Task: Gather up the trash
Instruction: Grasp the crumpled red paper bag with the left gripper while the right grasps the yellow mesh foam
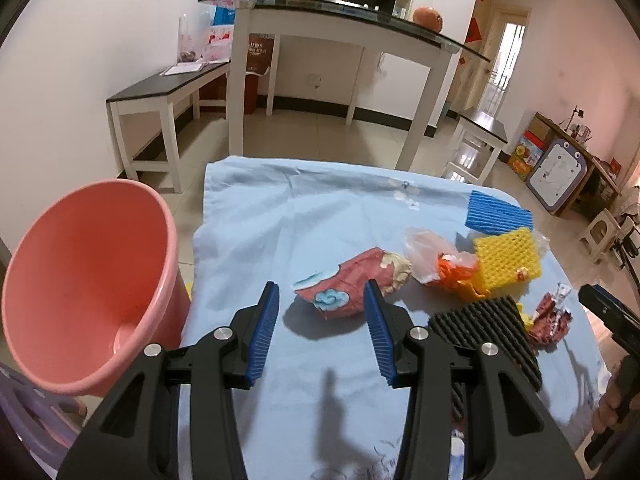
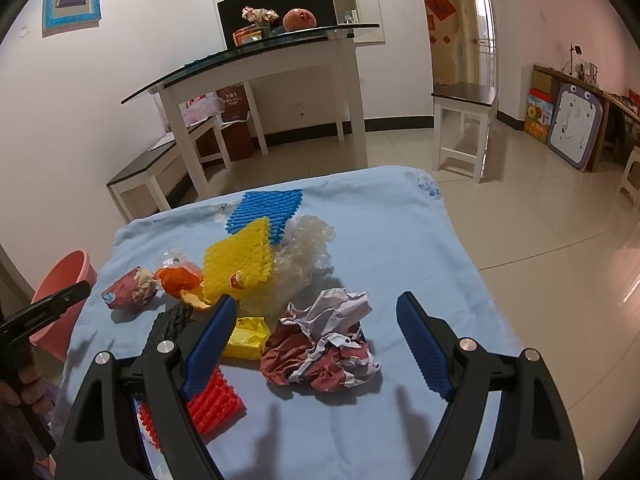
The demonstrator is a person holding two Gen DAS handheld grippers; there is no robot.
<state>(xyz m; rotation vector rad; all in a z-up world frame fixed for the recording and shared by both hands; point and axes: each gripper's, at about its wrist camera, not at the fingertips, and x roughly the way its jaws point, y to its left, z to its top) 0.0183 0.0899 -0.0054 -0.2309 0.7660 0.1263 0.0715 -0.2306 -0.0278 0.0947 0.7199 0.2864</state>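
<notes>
Trash lies on a light blue cloth. My left gripper is open, its jaws on either side of a crumpled red wrapper with blue clouds, just short of it. A pink bucket stands left of the cloth. My right gripper is open above a crumpled red and white paper. The red wrapper with clouds and the bucket show at the left of the right wrist view.
Blue foam net, yellow foam net, orange plastic bag and black foam net lie right of the wrapper. A red foam net, yellow packet and clear plastic also lie there. White table and benches behind.
</notes>
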